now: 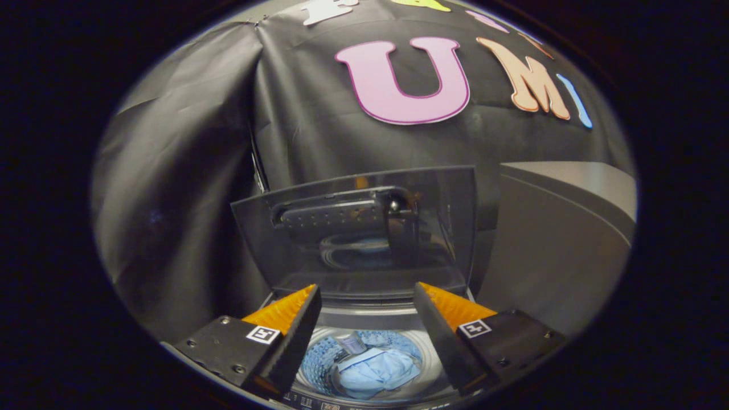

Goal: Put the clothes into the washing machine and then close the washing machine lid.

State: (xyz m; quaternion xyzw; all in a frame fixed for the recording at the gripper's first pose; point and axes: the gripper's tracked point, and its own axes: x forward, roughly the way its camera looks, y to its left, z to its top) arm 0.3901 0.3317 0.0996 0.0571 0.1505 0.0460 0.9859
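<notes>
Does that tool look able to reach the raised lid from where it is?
Probably yes: the tool is open and empty, the lid stands upright just beyond its fingers, nothing between them. The clothes lie in the drum below.

**Clothes in the drum, lid upright behind**

We see the light blue crumpled clothes (377,370) lying in the round perforated drum (319,364) of the top-loading washing machine (364,316). The hand-held gripper (367,319) hangs above the drum, fingers apart, the clothes below the gap between them. Beyond the fingers the transparent hinged lid (356,233) stands upright. A grey box-shaped cabinet (561,239) stands right of the lid.
</notes>
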